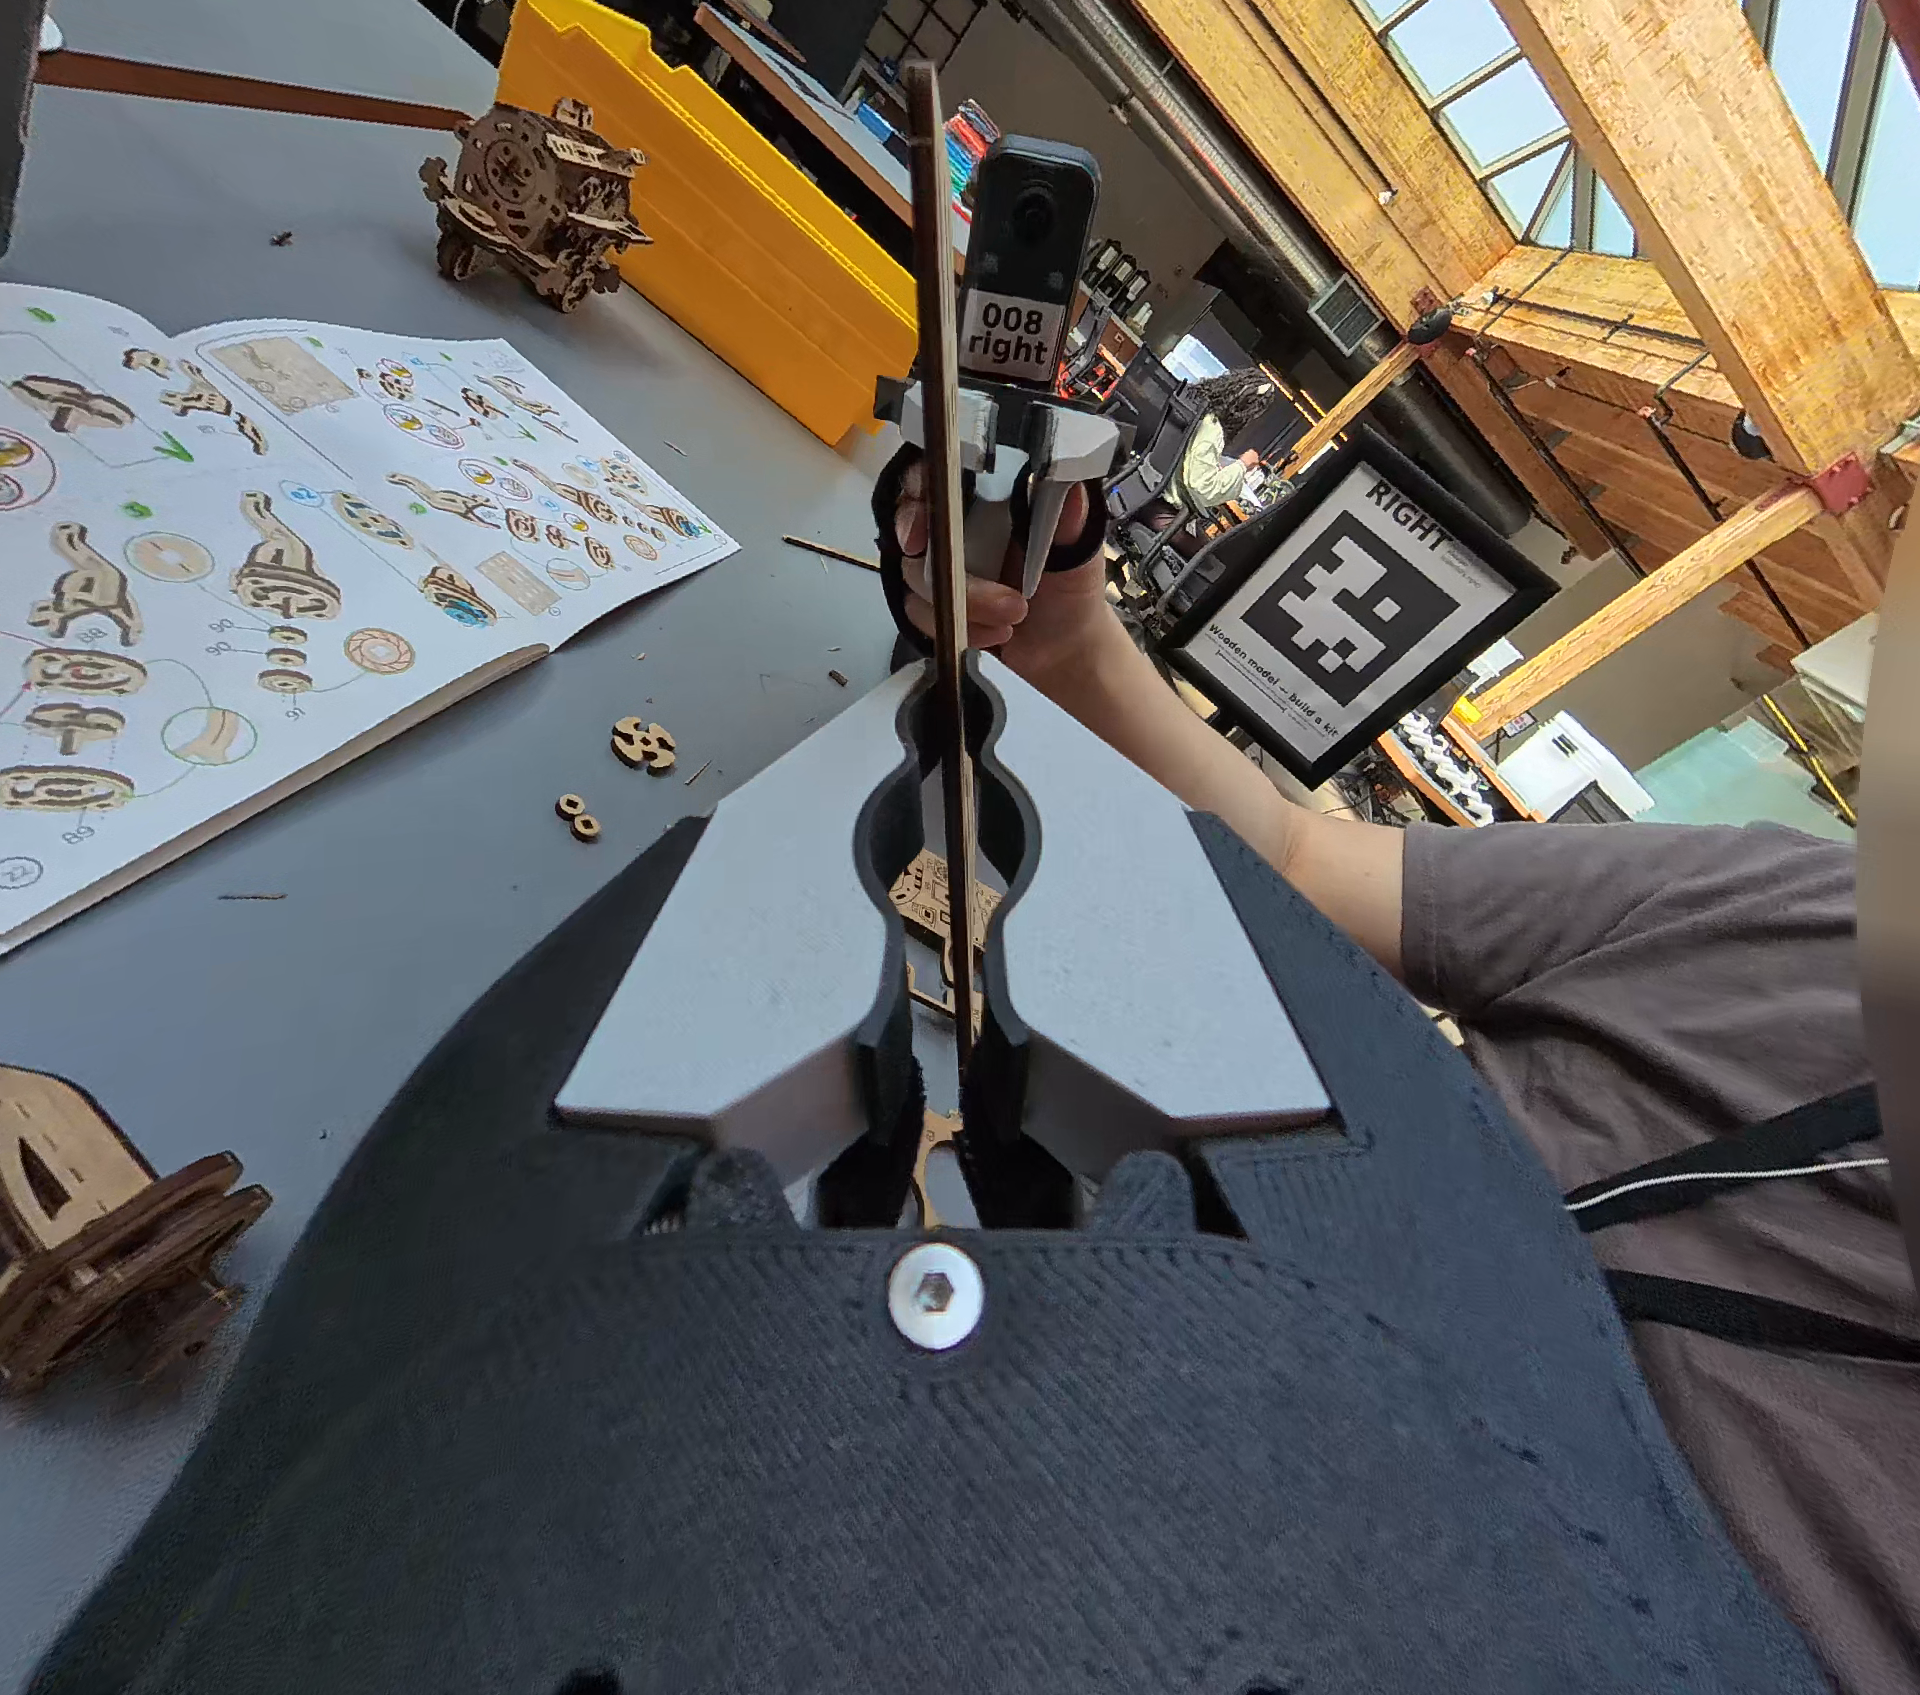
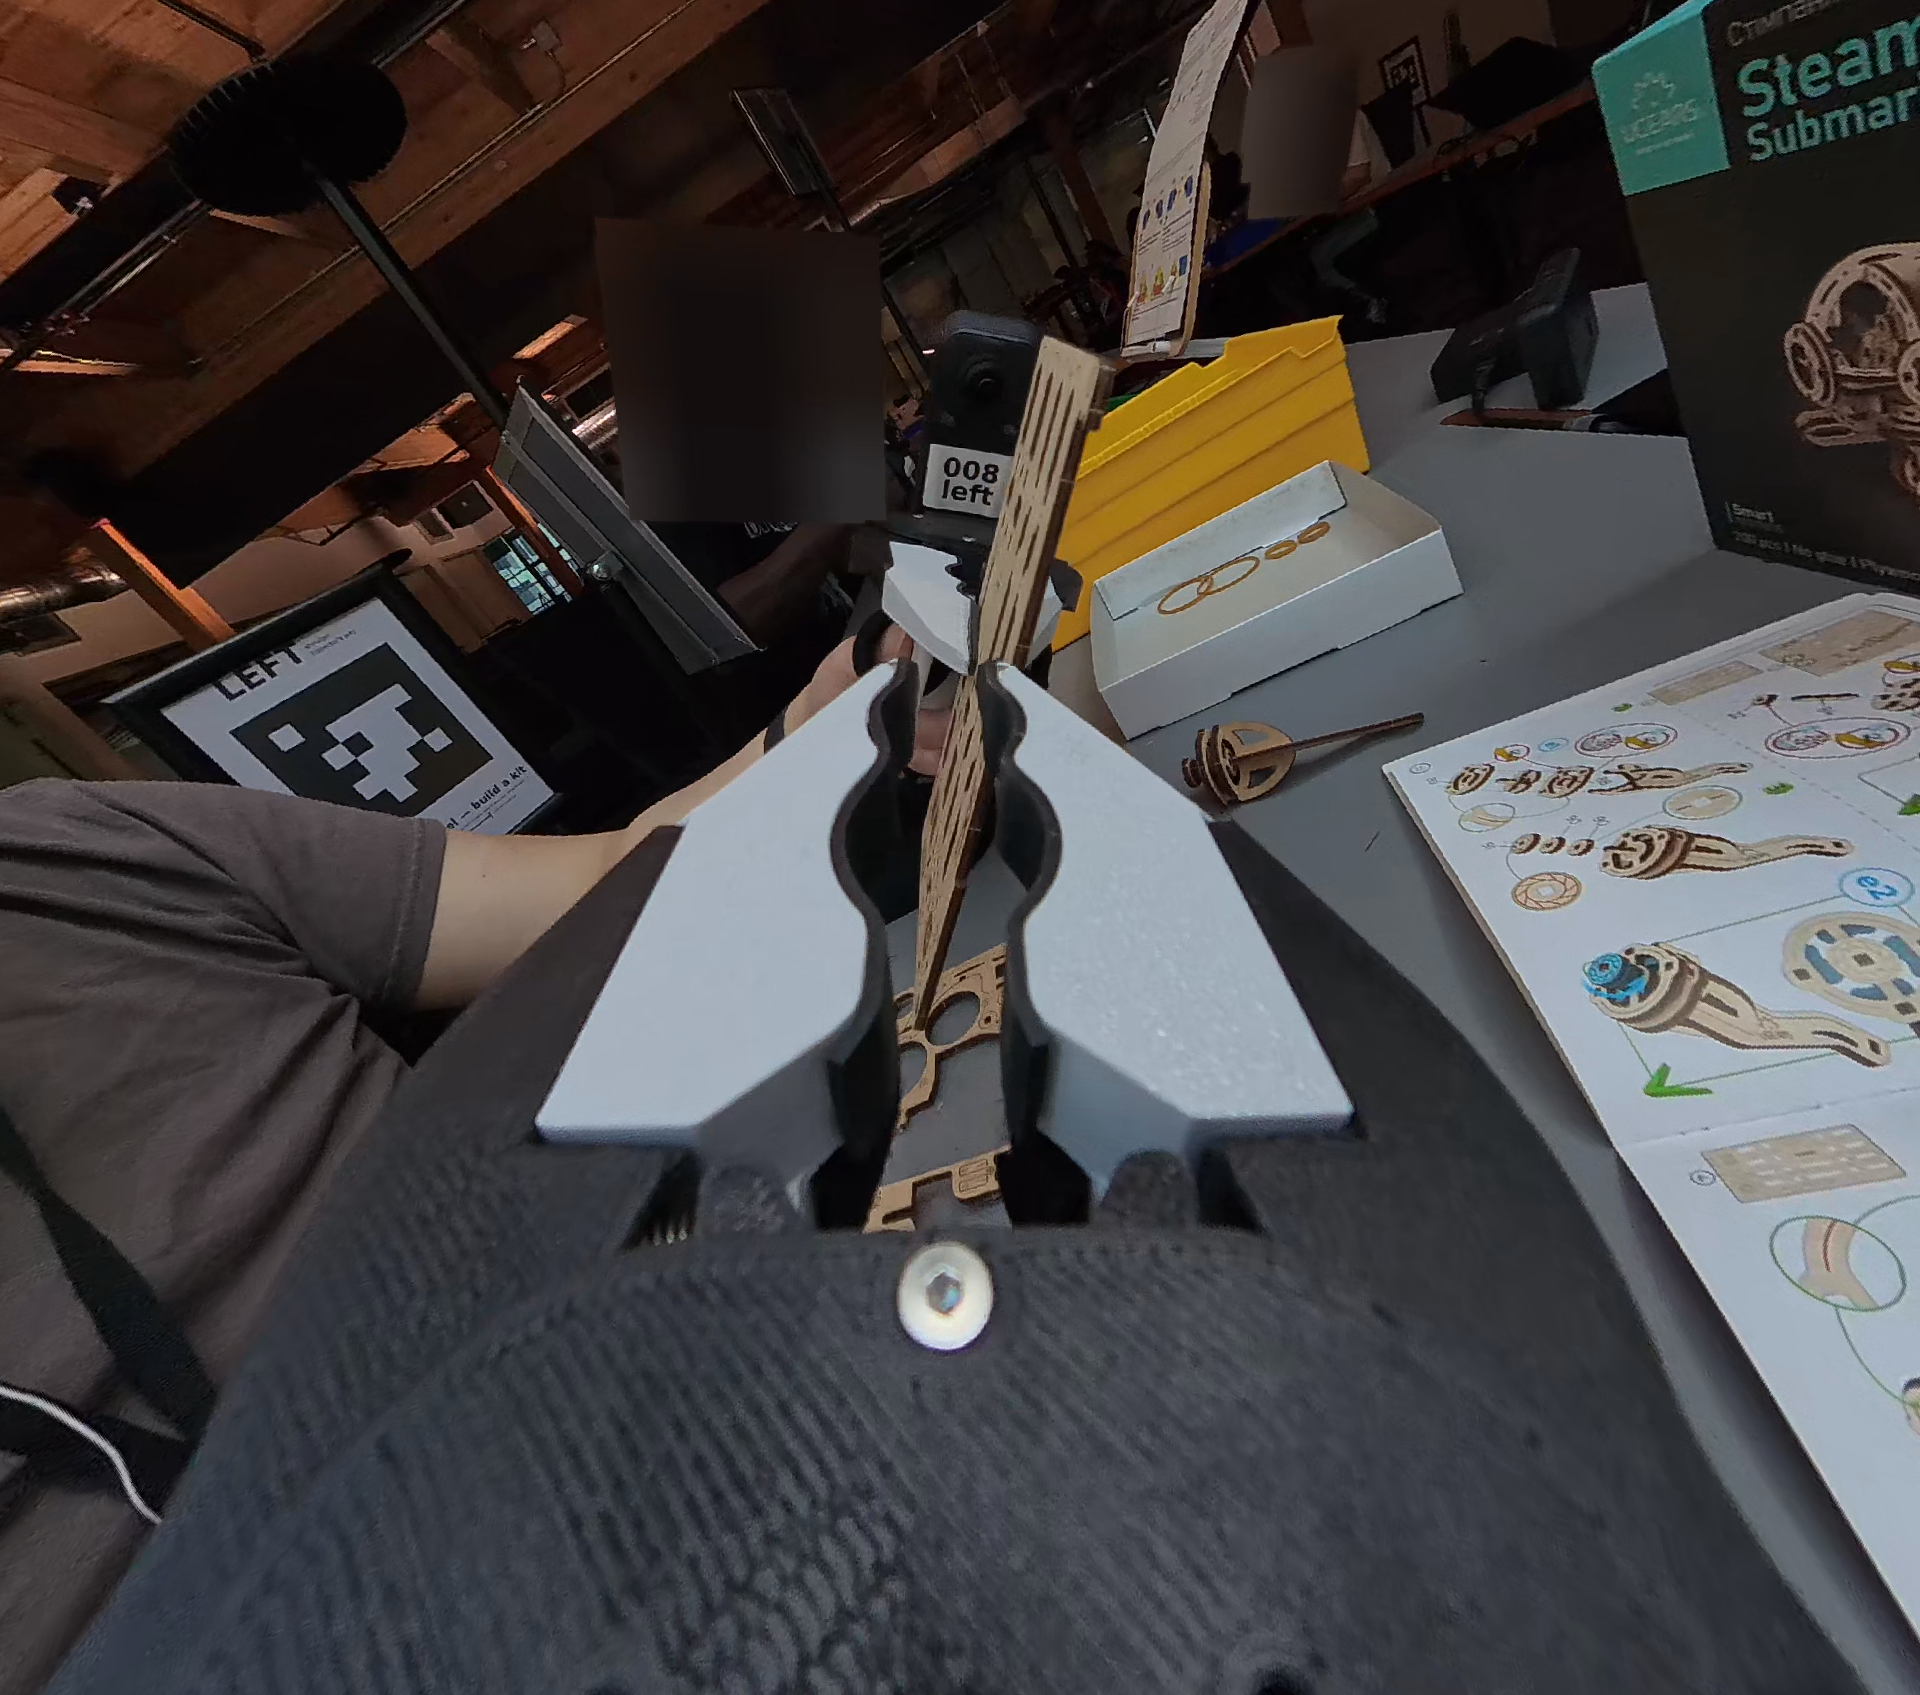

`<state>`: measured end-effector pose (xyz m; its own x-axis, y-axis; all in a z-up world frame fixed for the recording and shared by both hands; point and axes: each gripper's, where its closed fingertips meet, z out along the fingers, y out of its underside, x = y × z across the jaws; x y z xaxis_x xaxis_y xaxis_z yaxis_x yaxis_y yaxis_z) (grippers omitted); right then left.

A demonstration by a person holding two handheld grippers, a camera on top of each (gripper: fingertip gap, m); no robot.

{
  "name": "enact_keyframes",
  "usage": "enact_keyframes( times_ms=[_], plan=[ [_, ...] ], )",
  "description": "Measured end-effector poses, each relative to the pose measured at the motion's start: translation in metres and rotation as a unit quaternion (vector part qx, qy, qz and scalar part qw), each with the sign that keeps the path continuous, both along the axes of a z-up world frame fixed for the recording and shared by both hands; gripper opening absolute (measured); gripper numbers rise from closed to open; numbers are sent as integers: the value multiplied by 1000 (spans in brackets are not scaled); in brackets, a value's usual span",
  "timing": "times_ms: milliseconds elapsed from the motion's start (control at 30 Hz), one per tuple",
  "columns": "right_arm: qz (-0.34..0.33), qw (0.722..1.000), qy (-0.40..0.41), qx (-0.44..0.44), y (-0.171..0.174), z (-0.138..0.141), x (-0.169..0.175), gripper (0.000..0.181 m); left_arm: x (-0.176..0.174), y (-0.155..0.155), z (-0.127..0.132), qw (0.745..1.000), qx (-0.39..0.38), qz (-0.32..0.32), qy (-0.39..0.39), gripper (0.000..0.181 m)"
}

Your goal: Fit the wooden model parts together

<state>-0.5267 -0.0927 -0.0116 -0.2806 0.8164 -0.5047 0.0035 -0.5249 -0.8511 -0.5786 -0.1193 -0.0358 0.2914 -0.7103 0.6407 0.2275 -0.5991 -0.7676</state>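
Two grippers meet on one thin wooden sheet (image 1: 940, 440), held on edge above the grey table (image 1: 312, 87). The left gripper (image 1: 948, 689) has its jaws pressed nearly together on the sheet's near end, and the sheet runs straight out between its fingers. The right gripper (image 2: 982, 679) likewise clamps the same sheet (image 2: 1023, 523), whose slotted face tilts rightward here. Each gripper faces the other across the sheet. An open instruction booklet (image 1: 312, 502) and a built wooden model (image 1: 530, 201) lie on the table alongside.
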Motion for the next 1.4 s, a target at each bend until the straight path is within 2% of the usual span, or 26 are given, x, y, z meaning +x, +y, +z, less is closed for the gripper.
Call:
enact_keyframes(
  times_ms=[133, 433, 633, 733, 867, 1000, 1100, 1333, 1400],
  plan=[
    [-1, 1000, -12, -13, 4, -6, -1, 10, -2, 3, -4, 999, -39, 3, -24, 1],
    [2, 999, -38, -33, 3, -18, -9, 10, -5, 7, -7, 997, -66, 6, -45, 1],
    [11, 998, -23, -54, -1, -14, -13, 20, 5, 4, -7, 996, -71, 2, -46, 1],
    [-9, 998, -35, -54, 2, -17, -17, 30, 11, 1, -6, 997, -68, -8, -44, 1],
    [7, 997, -44, -58, -7, -22, -25, 33, 19, -2, -11, 998, -57, -11, -13, 1],
    [15, 997, -62, -48, -15, -29, -32, 22, 26, -2, -17, 999, -45, -8, 16, 1],
    [23, 997, -62, -40, -18, -31, -31, 1, 29, -3, -20, 999, -32, -9, 36, 1],
    [39, 996, -74, -31, -24, -32, -31, 1, 29, -2, -16, 999, -9, -5, 33, 5],
    [42, 996, -79, -25, -27, -34, -33, 1, 29, -4, -15, 999, 0, -12, 34, 2]
  ],
)
